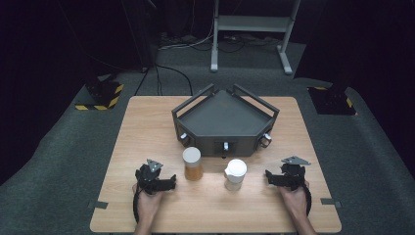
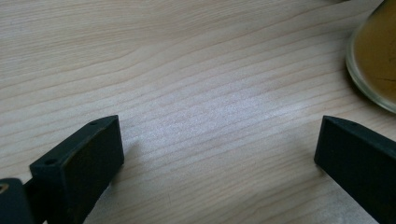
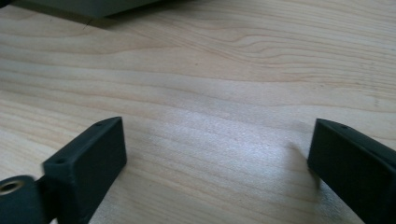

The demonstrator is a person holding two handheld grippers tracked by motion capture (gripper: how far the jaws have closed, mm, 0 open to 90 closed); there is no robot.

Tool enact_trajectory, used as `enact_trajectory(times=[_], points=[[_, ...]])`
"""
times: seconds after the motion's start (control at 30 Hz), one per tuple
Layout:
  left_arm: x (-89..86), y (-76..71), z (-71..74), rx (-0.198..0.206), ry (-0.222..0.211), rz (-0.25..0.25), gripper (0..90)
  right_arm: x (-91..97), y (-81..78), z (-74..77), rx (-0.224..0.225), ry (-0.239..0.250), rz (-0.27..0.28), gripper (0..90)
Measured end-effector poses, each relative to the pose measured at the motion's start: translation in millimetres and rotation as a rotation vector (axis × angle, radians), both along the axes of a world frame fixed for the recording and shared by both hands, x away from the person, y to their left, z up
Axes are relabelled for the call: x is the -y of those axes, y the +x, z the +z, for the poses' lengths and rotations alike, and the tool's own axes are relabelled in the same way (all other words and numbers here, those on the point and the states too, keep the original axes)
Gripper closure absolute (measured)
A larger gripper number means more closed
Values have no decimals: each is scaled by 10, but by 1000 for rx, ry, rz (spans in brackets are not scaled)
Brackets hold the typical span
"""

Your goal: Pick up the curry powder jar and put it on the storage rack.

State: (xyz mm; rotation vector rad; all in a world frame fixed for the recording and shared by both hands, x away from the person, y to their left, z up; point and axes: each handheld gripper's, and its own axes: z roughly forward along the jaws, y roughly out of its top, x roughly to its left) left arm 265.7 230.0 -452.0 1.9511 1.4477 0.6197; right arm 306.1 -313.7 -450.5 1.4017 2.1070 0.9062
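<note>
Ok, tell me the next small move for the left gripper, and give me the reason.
Probably slide the left gripper toward the jar of amber liquid. Its jaws stand wide open with only bare table between them, and in the left gripper view the jar's base sits just off to one side, so a short shift should bring the jar between them.

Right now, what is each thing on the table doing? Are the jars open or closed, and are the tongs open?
Clear jar of amber stuff with a white lid: upright, lid on.
White jar with a spout: upright, top on.
Dark grey angular tray with handles: sits flat, nothing in it.
Left tongs: open, nothing between them, low over the table.
Right tongs: open, nothing between them, low over the table.
</note>
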Motion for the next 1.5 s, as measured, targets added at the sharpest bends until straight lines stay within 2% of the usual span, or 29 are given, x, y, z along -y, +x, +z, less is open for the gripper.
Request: enact_trajectory(times=[0.4,0.63,0.8,0.83,1.0,1.03,1.27,1.47,1.5], points=[[-10,45,15,-8,3,-20,3,7,2,-2,0,0,3,24],[-9,72,66,-31,15,-33,3,8,0,-3,1,1,2,25],[-21,18,95,-12,10,-59,3,6,-5,-4,3,1,-2,33],[-17,1,121,-7,13,-80,3,5,-6,-4,4,1,-2,35],[-15,-33,151,-1,-7,-115,3,5,-9,-5,5,2,-3,37],[6,-59,166,5,-6,-138,4,5,-9,-5,5,2,-4,37],[39,-97,178,11,-24,-188,4,5,-9,-5,5,2,-4,37],[92,-97,188,22,-47,-230,5,5,-9,-5,5,1,-3,37],[95,-86,186,29,-64,-256,4,5,-9,-5,5,2,-3,37]])
